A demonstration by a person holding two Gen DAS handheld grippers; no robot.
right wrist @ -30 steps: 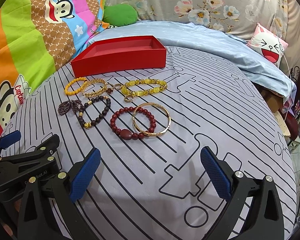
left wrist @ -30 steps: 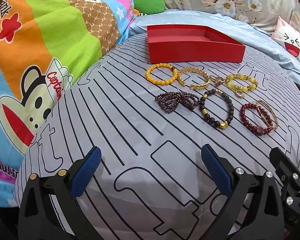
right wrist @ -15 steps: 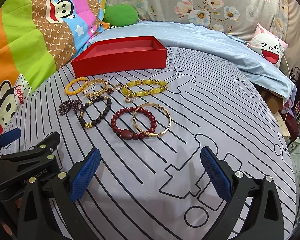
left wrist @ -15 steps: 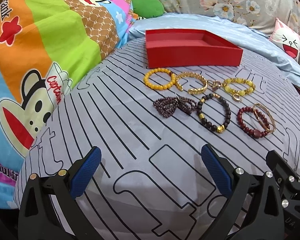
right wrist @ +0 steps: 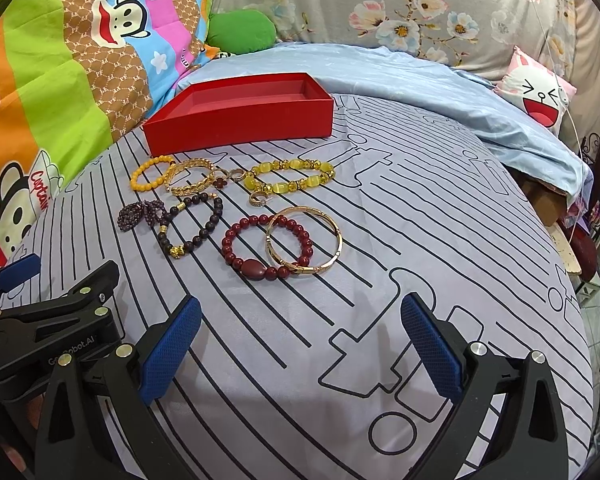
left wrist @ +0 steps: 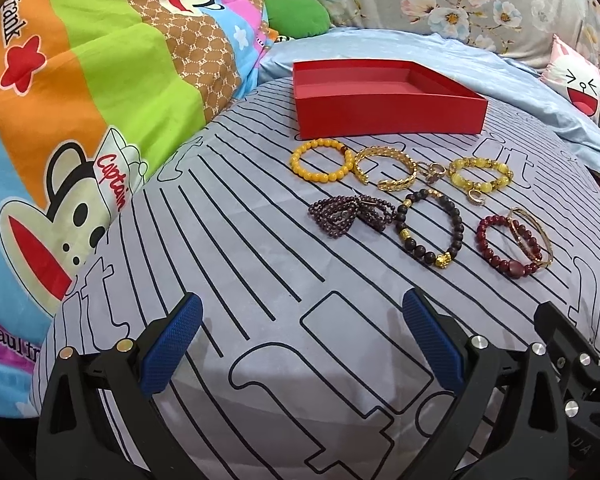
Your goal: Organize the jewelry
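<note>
Across a grey sheet (right wrist: pixel 400 208) printed with black lines, spread over a rounded cushion, the jewelry is lying in two loose rows. Behind it a pale blue quilt (right wrist: pixel 380 72) is lying bunched, and a floral cloth (right wrist: pixel 400 4) is hanging at the back. On the left a bright cartoon-monkey blanket (left wrist: pixel 80 92) is rising beside the sheet, with a green plush (right wrist: pixel 242 32) tucked at its top edge; a white laughing-face pillow (right wrist: pixel 540 96) is sitting at the far right.

One red tray (right wrist: pixel 240 128) is standing open at the far edge of the sheet, with nothing visible inside. Just in front of it, the back row is running left to right: one amber bead bracelet (left wrist: pixel 321 160), one gold chain bracelet (left wrist: pixel 386 168), one small ring with a dark flower charm (left wrist: pixel 432 170) and one yellow bead bracelet (left wrist: pixel 480 176), the first two touching. The nearer row is holding one bunched garnet strand (left wrist: pixel 350 214), one dark bead bracelet (left wrist: pixel 430 228) and one red bead bracelet (right wrist: pixel 266 248), with one gold bangle (right wrist: pixel 304 240) overlapping the red beads. That is making seven bracelets and one ring.

Both tools are hovering near the viewer's edge of the sheet, well apart from the jewelry. Left gripper (left wrist: pixel 300 344) is standing wide, its blue pads (left wrist: pixel 172 348) gripping nothing. Right gripper (right wrist: pixel 300 344) is likewise spread wide and carrying nothing.
</note>
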